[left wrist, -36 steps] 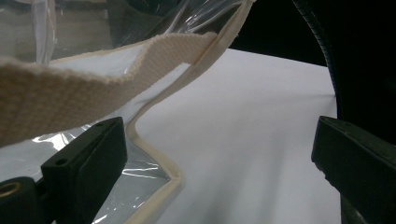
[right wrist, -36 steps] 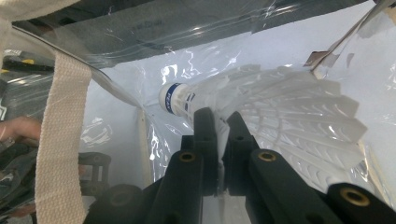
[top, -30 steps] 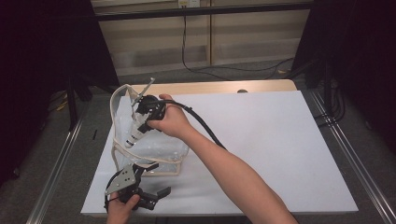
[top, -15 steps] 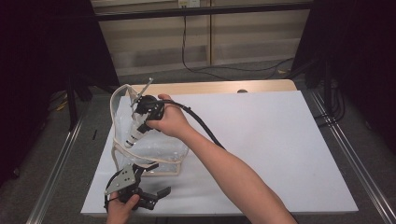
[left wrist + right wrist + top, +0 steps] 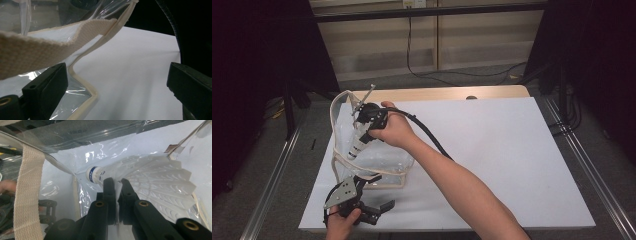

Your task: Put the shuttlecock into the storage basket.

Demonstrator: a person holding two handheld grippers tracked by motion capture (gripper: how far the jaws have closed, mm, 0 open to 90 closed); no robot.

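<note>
A: Why is the right hand-held gripper point(image 5: 358, 141) tipped down into the bag point(image 5: 377, 162)?

B: It carries a shuttlecock point(image 5: 147, 180). In the right gripper view its jaws are pressed nearly together on the feather skirt, with the cork end and its blue band pointing ahead of the tips, into the clear plastic. Judging by that, the shuttlecock is being lowered cork first, so the wide skirt trails and does not catch on the rim.

A: And where exactly is the shuttlecock?

B: Between the right jaws, already past the bag's mouth, with plastic walls on both sides of it. Whether the cork touches the bottom cannot be told.

A: What is the left hand-held gripper point(image 5: 371, 210) doing?

B: It sits low at the near edge of the table point(image 5: 512, 150), just below the bag's near corner. Its jaws are spread wide with nothing between them; the strap point(image 5: 50, 47) runs above its left jaw and the bag's trimmed edge lies just ahead of that jaw.

A: So it isn't holding the bag?

B: No. It looks parked close enough to steady the bag if it slides or sags. The bag stands open by its own stiff rim and straps.
</note>
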